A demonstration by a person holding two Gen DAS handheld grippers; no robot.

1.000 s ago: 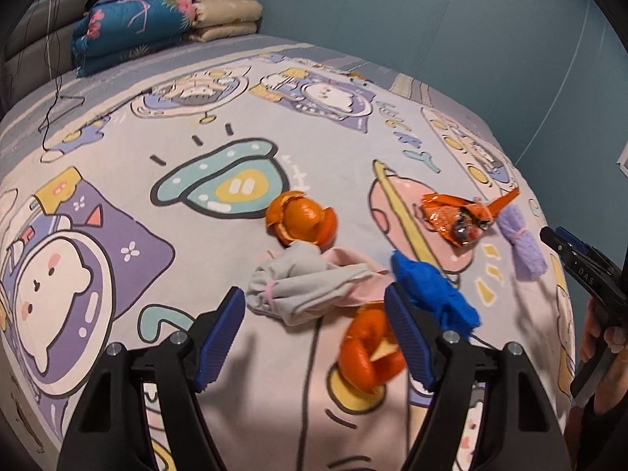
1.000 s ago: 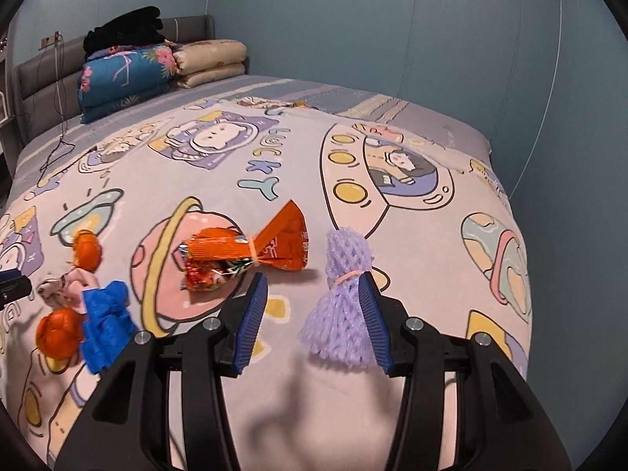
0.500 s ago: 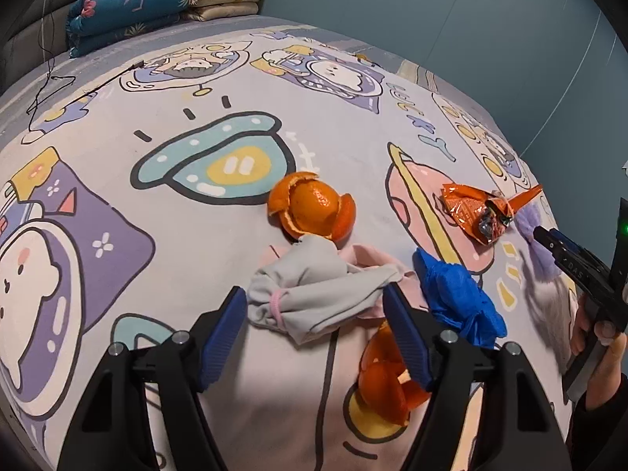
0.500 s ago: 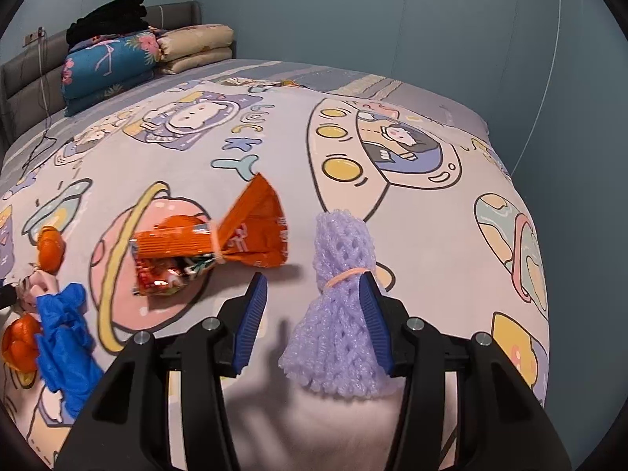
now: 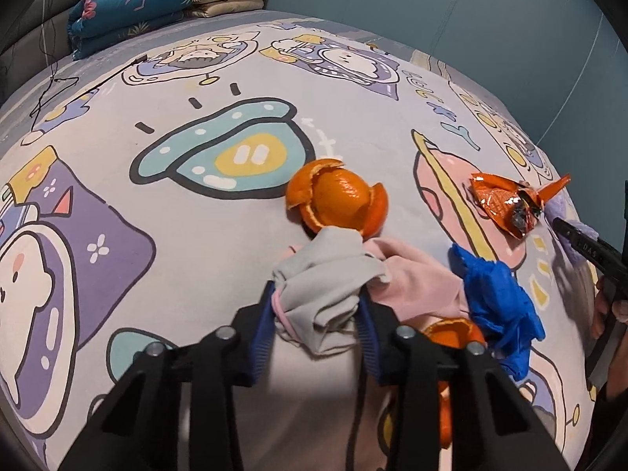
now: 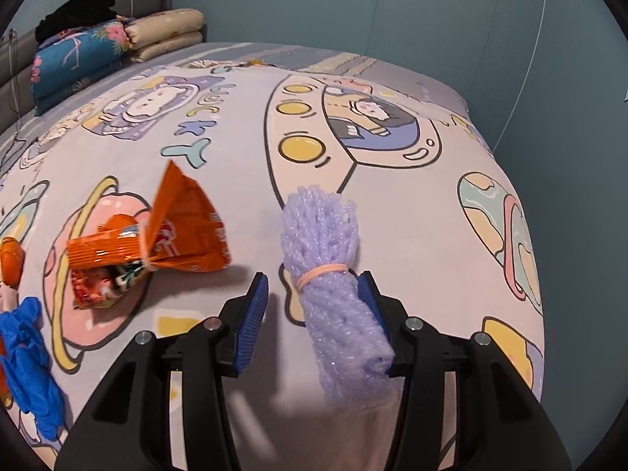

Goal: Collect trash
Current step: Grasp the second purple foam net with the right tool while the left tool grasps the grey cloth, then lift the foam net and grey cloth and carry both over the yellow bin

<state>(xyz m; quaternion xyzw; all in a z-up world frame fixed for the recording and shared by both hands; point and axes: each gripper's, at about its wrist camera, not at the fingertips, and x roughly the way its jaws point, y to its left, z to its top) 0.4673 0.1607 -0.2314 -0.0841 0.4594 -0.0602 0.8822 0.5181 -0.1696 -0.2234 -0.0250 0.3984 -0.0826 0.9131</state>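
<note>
In the left wrist view my left gripper sits low in the centre of the frame, its jaws closing on the grey-and-pink cloth wad, both blue pads already against the bunched fabric. In the right wrist view my right gripper is partly open and closing too, with the purple foam net between the jaws: the right pad touches it, the left pad stands clear.

Risks, as I judge them: the cloth is loose, so I may pinch one fold and let the rest trail, or catch the bed sheet beneath. The net lies off-centre (hard against one pad), so it could squirt sideways as I close.

Count on the bed, left to right in the left view: one cloth wad, two orange peels (one above the wad, one half hidden behind my finger), one blue glove, one orange snack wrapper, one purple net at the right edge.
</note>
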